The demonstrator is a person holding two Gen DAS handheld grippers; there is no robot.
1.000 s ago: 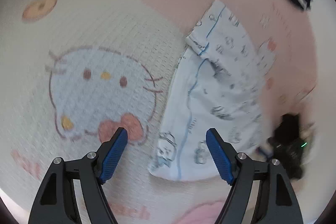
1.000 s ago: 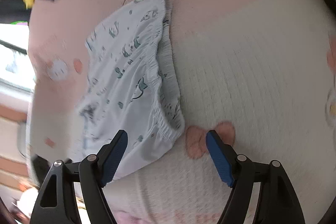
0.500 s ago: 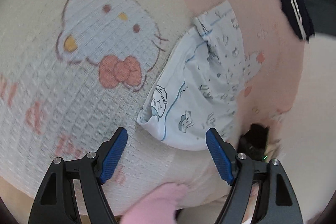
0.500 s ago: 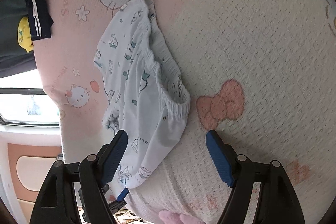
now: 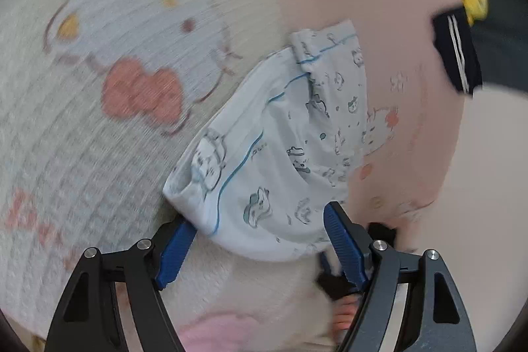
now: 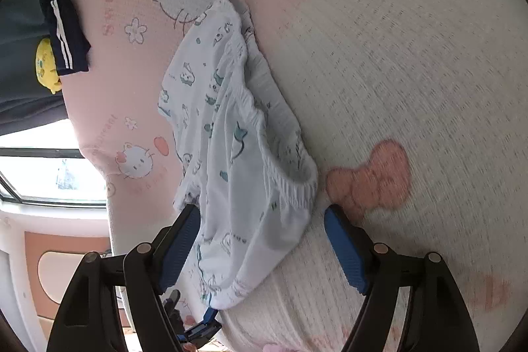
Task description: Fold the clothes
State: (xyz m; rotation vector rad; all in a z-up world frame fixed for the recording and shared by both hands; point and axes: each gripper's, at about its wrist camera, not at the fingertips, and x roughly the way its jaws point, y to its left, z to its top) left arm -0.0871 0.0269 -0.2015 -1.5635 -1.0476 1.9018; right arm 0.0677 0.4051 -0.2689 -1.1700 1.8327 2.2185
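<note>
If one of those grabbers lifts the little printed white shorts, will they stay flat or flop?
Probably flop: the shorts are thin cloth, already rumpled with a gathered waistband. They look light, and would likely drag and bunch on the textured blanket rather than slide.

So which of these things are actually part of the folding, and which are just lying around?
Part of the job:
- white printed shorts, spread on the bed
- left gripper, fingers open at one end
- right gripper, fingers open at the other end

Just lying about:
- cartoon cat blanket underneath
- navy striped garment, off to the side
- yellow plush toy beside it
</note>
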